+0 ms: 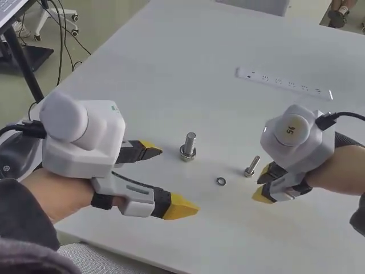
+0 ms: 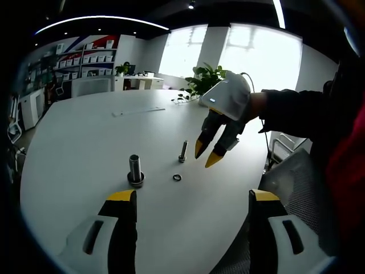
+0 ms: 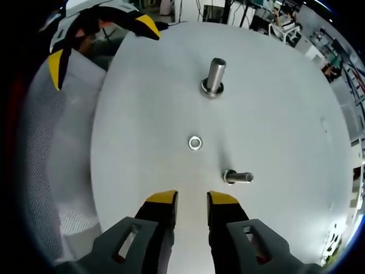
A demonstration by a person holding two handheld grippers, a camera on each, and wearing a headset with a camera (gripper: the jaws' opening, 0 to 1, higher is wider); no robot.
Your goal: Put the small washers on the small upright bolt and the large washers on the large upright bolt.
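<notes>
The large upright bolt (image 1: 189, 146) (image 2: 134, 170) (image 3: 215, 76) stands mid-table with a wide metal collar at its foot. To its right stands the small upright bolt (image 1: 251, 166) (image 2: 182, 150) (image 3: 238, 177). One small washer (image 1: 221, 181) (image 2: 177, 177) (image 3: 195, 142) lies flat between them, nearer the table's front. My left gripper (image 1: 168, 178) (image 2: 193, 197) (image 3: 100, 45) is left of the large bolt, jaws wide open and empty. My right gripper (image 1: 263, 184) (image 2: 206, 155) (image 3: 192, 197) hovers just right of the small bolt, open by a narrow gap with nothing in it.
A white power strip (image 1: 283, 81) (image 2: 138, 110) lies at the far right of the white table (image 1: 171, 68). The table's front edge runs close under both grippers. A chair (image 2: 285, 165) stands beyond the edge, and cables and a stand are on the floor at far left.
</notes>
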